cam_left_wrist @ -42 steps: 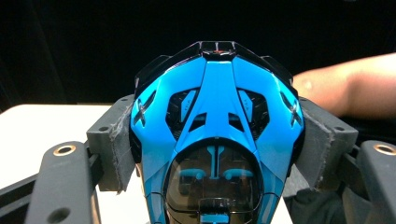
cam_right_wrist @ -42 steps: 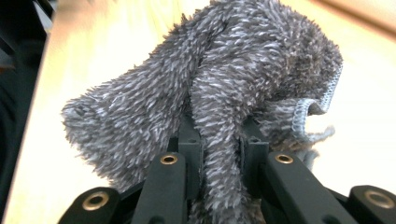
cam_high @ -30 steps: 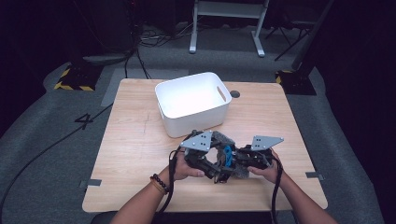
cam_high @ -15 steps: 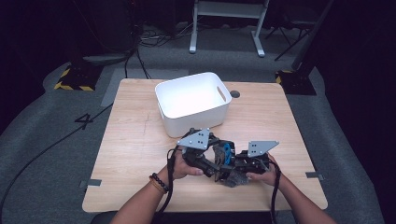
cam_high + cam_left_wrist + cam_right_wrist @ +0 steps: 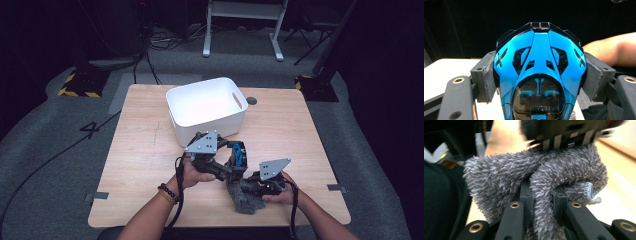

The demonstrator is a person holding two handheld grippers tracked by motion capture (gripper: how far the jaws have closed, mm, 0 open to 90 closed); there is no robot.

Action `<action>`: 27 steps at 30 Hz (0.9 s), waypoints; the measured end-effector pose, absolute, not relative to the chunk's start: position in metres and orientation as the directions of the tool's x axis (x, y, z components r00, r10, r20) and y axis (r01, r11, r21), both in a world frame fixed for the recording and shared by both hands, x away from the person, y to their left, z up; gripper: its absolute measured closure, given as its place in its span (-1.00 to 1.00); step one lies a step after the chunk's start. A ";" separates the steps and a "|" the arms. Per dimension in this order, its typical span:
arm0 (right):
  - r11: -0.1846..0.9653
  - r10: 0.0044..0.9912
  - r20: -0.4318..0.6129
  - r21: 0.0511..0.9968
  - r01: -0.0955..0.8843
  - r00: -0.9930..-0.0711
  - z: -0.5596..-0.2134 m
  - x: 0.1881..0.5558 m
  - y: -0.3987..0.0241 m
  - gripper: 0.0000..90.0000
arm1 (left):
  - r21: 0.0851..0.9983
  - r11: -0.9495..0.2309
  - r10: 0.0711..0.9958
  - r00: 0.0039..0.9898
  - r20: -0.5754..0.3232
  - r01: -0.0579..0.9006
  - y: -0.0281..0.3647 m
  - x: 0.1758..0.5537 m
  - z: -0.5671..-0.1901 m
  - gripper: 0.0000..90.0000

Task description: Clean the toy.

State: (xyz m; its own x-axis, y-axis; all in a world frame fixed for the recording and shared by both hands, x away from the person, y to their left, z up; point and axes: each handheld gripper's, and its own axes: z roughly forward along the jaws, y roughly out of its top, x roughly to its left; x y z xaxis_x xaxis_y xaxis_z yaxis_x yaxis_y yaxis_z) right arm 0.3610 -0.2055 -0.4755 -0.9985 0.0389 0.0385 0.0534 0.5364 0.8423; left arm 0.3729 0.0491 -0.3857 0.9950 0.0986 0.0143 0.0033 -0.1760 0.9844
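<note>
A glossy blue and black toy car (image 5: pixel 540 75) sits nose-up between the grey pads (image 5: pixel 486 80) of my left gripper (image 5: pixel 540 77), which is shut on its sides. From above, the car (image 5: pixel 238 154) hangs in the left gripper (image 5: pixel 235 162) over the table's front middle. A fuzzy grey cloth (image 5: pixel 536 177) is bunched between the jaws of my right gripper (image 5: pixel 542 197), shut on a fold of it. In the high view the cloth (image 5: pixel 242 195) droops below the right gripper (image 5: pixel 250 186), right under the car and against its underside.
A white plastic bin (image 5: pixel 206 107) with a handle slot stands at the back middle of the wooden table (image 5: pixel 145 150). A bare forearm (image 5: pixel 611 48) shows at the right of the left gripper view. Dark floor and cables surround the table.
Both hands have drifted slightly toward the table's front edge. The cloth now hangs lower beneath the car. Both grips are unchanged.
</note>
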 end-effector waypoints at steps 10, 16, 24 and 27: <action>0.529 0.166 -0.006 0.844 0.084 -0.986 -0.475 0.369 -0.209 0.69 | 0.987 -0.161 -0.017 1.000 -0.016 0.013 0.039 0.362 -0.386 -0.42; 0.452 0.285 -0.029 0.886 0.107 -0.958 -0.464 0.377 -0.224 0.69 | 0.982 -0.189 -0.104 0.994 -0.031 0.011 0.022 0.353 -0.391 -0.42; 0.356 0.279 -0.018 0.930 0.086 -0.960 -0.444 0.379 -0.245 0.69 | 0.969 -0.245 -0.085 0.996 -0.035 0.013 0.015 0.355 -0.405 -0.42; 0.382 0.242 -0.024 0.921 0.072 -0.970 -0.446 0.376 -0.241 0.69 | 0.969 -0.245 -0.063 0.997 -0.037 0.020 0.018 0.359 -0.406 -0.42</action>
